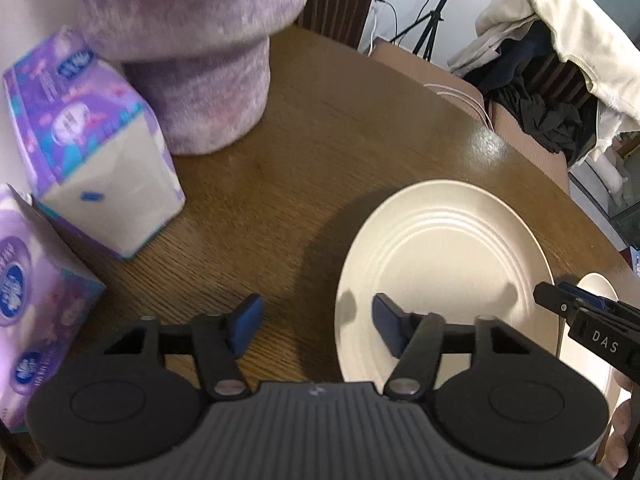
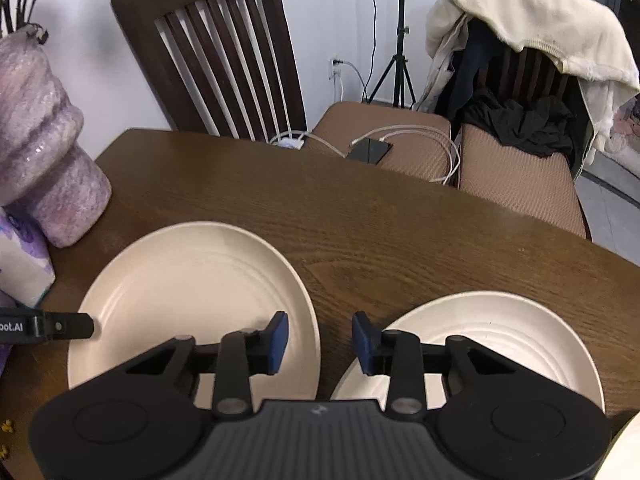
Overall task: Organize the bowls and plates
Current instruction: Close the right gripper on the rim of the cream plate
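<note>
While my left jaws (image 1: 316, 326) hang over the tabletop (image 1: 280, 184), they stand apart with the left rim of a cream plate (image 1: 448, 264) between them: one blue pad sits over bare wood at nine o'clock of the rim, the other over the plate's inside, and neither presses on it. My right jaws (image 2: 320, 342) are also apart, narrower, and grip nothing. They hover above the strip of wood between two cream plates, the left plate (image 2: 192, 292) at nine o'clock and the right plate (image 2: 500, 344) at three o'clock, both lying flat and not touching each other. From the left view, a fuzzy purple vase (image 1: 200, 60) stands at eleven o'clock of the plate, with two purple tissue packs (image 1: 92, 140) at nine o'clock, well apart from the rim.
</note>
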`<state>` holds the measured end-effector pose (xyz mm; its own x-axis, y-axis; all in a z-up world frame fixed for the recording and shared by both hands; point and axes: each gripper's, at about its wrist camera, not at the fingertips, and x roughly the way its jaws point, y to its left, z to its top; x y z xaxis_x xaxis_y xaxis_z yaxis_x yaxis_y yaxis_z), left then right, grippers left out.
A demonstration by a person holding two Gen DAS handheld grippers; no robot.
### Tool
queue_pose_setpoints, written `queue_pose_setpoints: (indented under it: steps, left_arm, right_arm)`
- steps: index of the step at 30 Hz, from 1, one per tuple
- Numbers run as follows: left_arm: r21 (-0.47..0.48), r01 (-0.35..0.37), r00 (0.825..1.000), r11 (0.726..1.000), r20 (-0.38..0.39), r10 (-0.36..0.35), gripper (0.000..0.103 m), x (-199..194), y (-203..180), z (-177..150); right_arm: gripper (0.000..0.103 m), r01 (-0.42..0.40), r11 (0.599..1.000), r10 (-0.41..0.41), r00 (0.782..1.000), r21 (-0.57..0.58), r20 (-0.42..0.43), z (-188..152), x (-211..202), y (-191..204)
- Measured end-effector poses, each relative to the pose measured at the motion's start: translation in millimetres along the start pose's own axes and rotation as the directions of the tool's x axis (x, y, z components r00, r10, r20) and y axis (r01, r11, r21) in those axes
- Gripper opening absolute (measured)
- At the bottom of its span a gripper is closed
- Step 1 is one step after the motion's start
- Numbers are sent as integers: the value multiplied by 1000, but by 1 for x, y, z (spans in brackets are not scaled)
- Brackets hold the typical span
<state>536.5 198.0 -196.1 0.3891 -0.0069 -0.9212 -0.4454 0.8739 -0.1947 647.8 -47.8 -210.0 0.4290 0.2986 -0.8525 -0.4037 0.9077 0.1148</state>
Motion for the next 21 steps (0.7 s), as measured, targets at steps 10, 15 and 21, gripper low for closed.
queue_pose_setpoints:
  steps: [10,15,21]
  left_arm:
    - [32,12,1000,999,-14,-11,25,7,-7,-4]
    - [61,28,1000,998,-2,-28,12,7,-14,-6]
    - [81,24,1000,996,13,-25,12,6,-16,-9]
  right_arm:
    - [18,-29,999,30,999,19,-28,-4,11,0]
    - [11,-35,999,35,999,23,-27,-5,10,2]
    - [11,-8,1000,9,1000,10,-16,-8,8,8]
